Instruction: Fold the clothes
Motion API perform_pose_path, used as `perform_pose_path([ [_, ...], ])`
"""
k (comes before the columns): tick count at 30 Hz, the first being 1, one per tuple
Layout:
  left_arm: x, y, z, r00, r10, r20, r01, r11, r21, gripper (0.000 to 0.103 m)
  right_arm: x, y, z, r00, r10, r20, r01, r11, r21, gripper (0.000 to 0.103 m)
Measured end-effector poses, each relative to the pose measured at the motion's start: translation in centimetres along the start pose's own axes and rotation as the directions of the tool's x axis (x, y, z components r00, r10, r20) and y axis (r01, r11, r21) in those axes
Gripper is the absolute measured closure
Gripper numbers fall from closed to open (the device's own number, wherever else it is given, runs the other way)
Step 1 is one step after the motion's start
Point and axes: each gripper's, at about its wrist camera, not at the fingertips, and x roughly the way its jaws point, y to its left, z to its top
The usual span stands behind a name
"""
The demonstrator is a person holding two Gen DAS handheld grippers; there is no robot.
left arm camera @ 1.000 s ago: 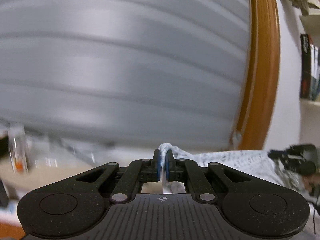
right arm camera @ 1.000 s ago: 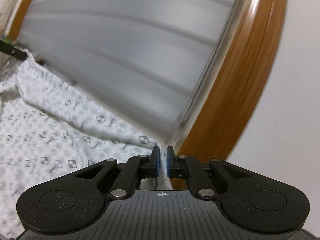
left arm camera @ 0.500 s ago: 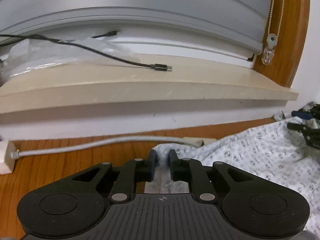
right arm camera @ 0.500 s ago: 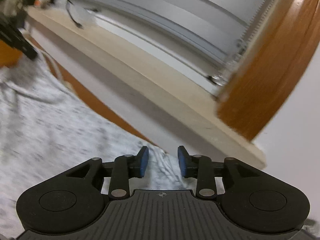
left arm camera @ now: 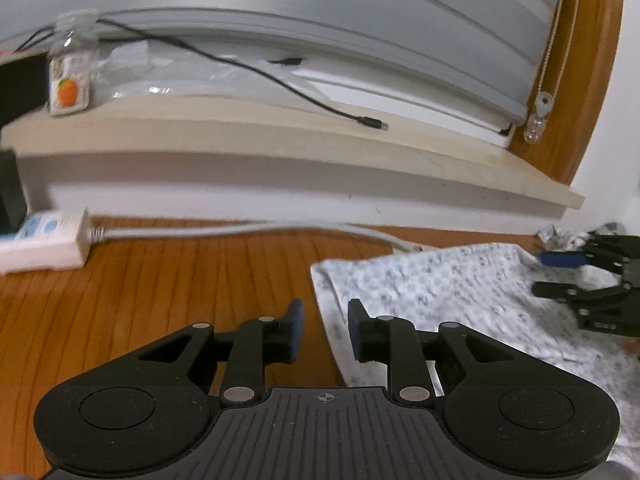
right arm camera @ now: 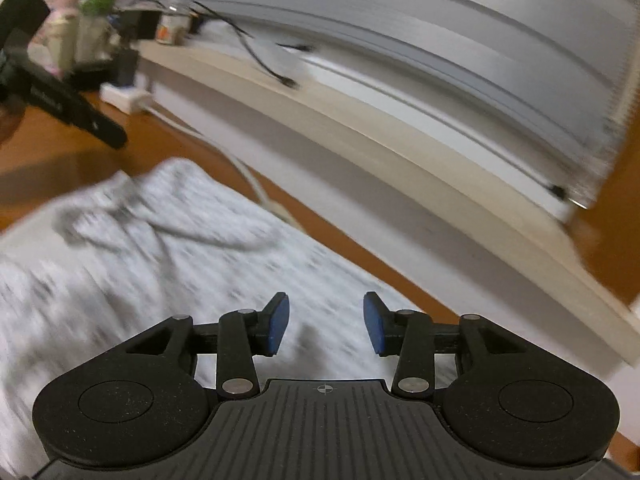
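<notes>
1. A pale patterned garment (left arm camera: 460,292) lies spread on a wooden table (left arm camera: 160,300) below a window ledge (left arm camera: 280,140), its near-left corner and left edge showing in the left wrist view; whether it is doubled over cannot be read from either camera.
2. The left gripper (left arm camera: 323,330) hovers with its jaws parted a moderate way and nothing between them. The cloth's left edge runs away from the camera just inside the right-hand finger, so the hem sits at the gap's right margin.
3. The right gripper (right arm camera: 324,330) hangs over the cloth's far-right portion, jaws spread wider, empty; fabric fills the view beneath and to its left, blurred by motion.
4. The garment's long run stretches between the two tools, so each one is nearest its own end.
5. Behind, a power strip (left arm camera: 44,236) and its white cable (left arm camera: 240,230) rest along the wall, a black lead (left arm camera: 248,68) trails across the ledge, and a small bottle (left arm camera: 70,76) stands at its left end.
</notes>
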Motion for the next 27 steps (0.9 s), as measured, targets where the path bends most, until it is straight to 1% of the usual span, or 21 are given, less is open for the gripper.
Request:
perform_pose_path([
  [4,-0.5,0.4,-1.8,0.999,-0.018,-0.036,0.017,1.0,-0.013,0.077,1.5,2.5,2.6,0.995,0.096,0.015,-0.096,0.995,0.019,0.06],
  [8,-0.4,0.1,-2.7,0.998,-0.037,-0.052,0.036,0.999,-0.017,0.077,2.1,5.4,4.7,0.982,0.187,0.027,-0.188,0.981,0.038,0.059],
  [9,-0.3,0.0,-2.7,0.998,-0.044,-0.053,0.043,0.999,-0.02,0.077,2.0,6.1,5.0,0.978,0.206,0.031,-0.207,0.978,0.037,0.059],
  [11,-0.2,-0.2,-2.9,0.997,-0.058,-0.055,0.057,0.998,-0.024,0.074,1.5,7.4,5.4,0.969,0.243,0.038,-0.244,0.969,0.033,0.059],
  [15,0.0,-0.5,-3.3,0.994,-0.087,-0.059,0.085,0.996,-0.034,0.073,0.5,9.5,5.6,0.951,0.308,0.029,-0.309,0.951,0.029,0.059],
  [18,0.2,-0.7,-3.5,0.992,-0.108,-0.062,0.105,0.994,-0.041,0.074,0.9,10.6,5.3,0.961,0.275,-0.006,-0.275,0.961,-0.002,0.059],
  [19,0.3,-0.9,-3.6,0.991,-0.114,-0.063,0.112,0.993,-0.04,0.075,1.3,10.5,5.1,0.964,0.264,-0.019,-0.264,0.965,0.002,0.059],
  [20,0.4,-1.1,-3.6,0.991,-0.117,-0.065,0.115,0.993,-0.034,0.092,1.7,10.5,5.0,0.967,0.253,-0.031,-0.253,0.967,0.006,0.059],
  [21,0.6,-1.3,-3.7,0.991,-0.117,-0.07,0.116,0.993,-0.028,0.1,2.2,10.2,4.8,0.969,0.245,-0.042,-0.245,0.97,0.015,0.06],
  [23,0.5,-1.9,-3.7,0.994,-0.096,-0.053,0.096,0.995,-0.003,0.1,2.9,9.6,4.3,0.971,0.234,-0.057,-0.233,0.972,0.027,0.06],
  [25,-0.5,-2.2,-3.2,0.996,-0.084,-0.01,0.084,0.996,0.003,0.1,3.0,9.0,4.0,0.966,0.256,-0.044,-0.254,0.966,0.048,0.061],
  [27,-3.0,-2.2,-1.7,0.994,-0.089,0.061,0.089,0.996,0.004,0.1,2.2,8.5,4.2,0.96,0.281,0.012,-0.281,0.957,0.065,0.061],
])
